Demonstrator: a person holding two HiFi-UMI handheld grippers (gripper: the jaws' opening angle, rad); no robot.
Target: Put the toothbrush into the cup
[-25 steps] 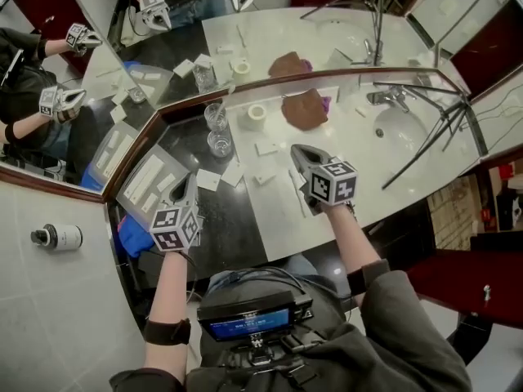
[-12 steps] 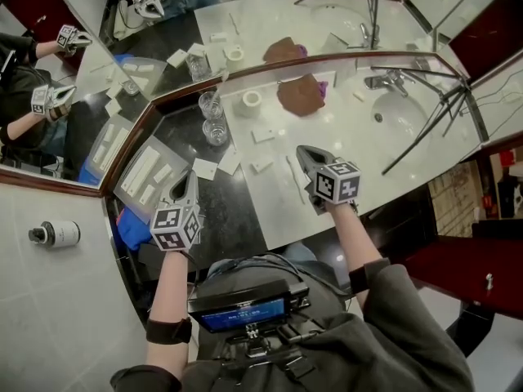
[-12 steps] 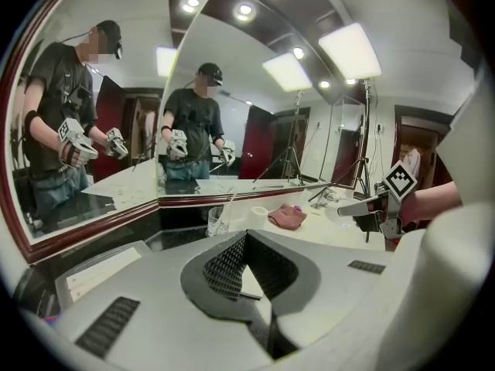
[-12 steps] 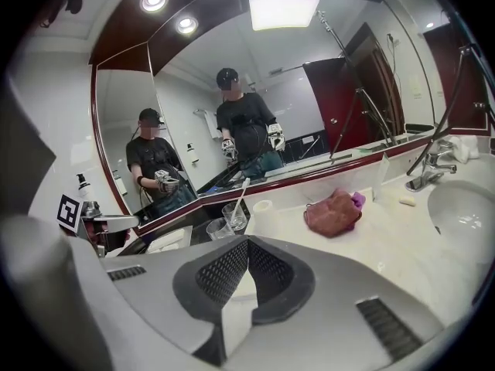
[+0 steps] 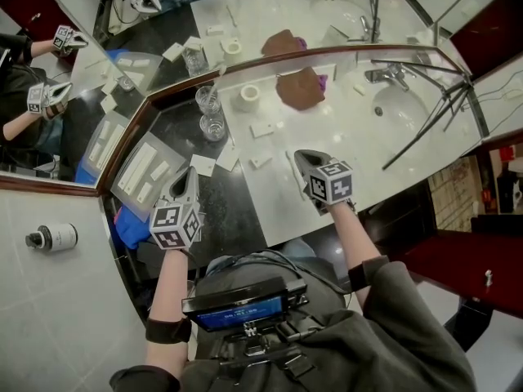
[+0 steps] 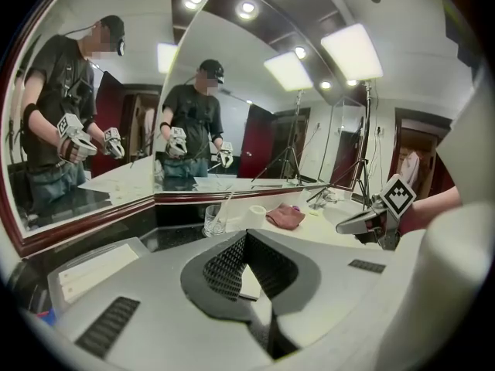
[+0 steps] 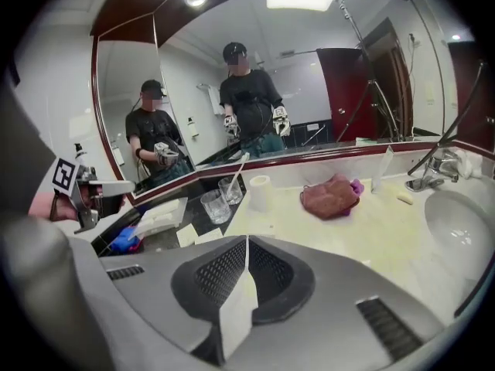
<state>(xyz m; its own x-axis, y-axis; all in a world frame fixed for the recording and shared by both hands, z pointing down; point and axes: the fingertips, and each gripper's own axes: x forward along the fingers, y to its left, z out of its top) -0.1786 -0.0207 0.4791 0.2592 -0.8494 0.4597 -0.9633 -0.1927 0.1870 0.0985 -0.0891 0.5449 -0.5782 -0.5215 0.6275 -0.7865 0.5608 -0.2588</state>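
The right gripper hangs low over the pale bench. Its jaws have just been opening, so far only to a slit, with nothing between them. The toothbrush seems to be the thin white stick lying just beside its tips. With so narrow a gap the tips could land on it and skid it off. The left gripper is closed and empty. The cup stands well apart, just beside a second glass — easily knocked.
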